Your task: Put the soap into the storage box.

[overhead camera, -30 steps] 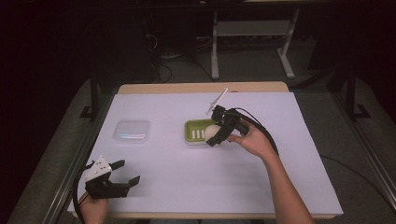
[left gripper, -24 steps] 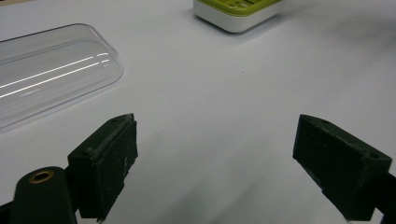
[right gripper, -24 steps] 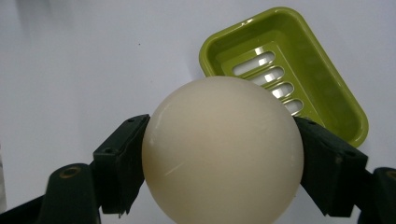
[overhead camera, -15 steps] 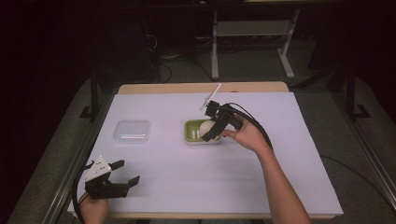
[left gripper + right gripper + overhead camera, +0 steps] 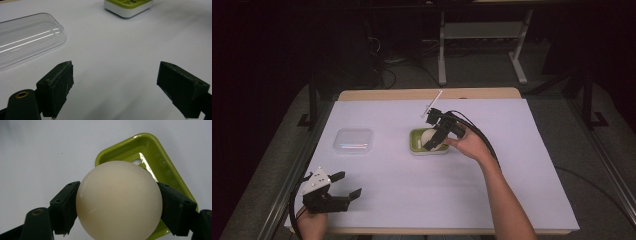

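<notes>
A white sheet (image 5: 412,200) is covering the table, dark room behind. The right gripper (image 5: 432,142) is clamping a cream ball (image 5: 119,200) over the green tray (image 5: 417,142), center. At seven o'clock, the left gripper (image 5: 346,186) is gaping wide, holding nothing.

One cream ball (image 5: 119,200), one green dish (image 5: 416,140), one clear lid (image 5: 354,140) (seemingly).

Smooth cream-white round soap (image 5: 119,201) held above the green tray (image 5: 162,167).
</notes>
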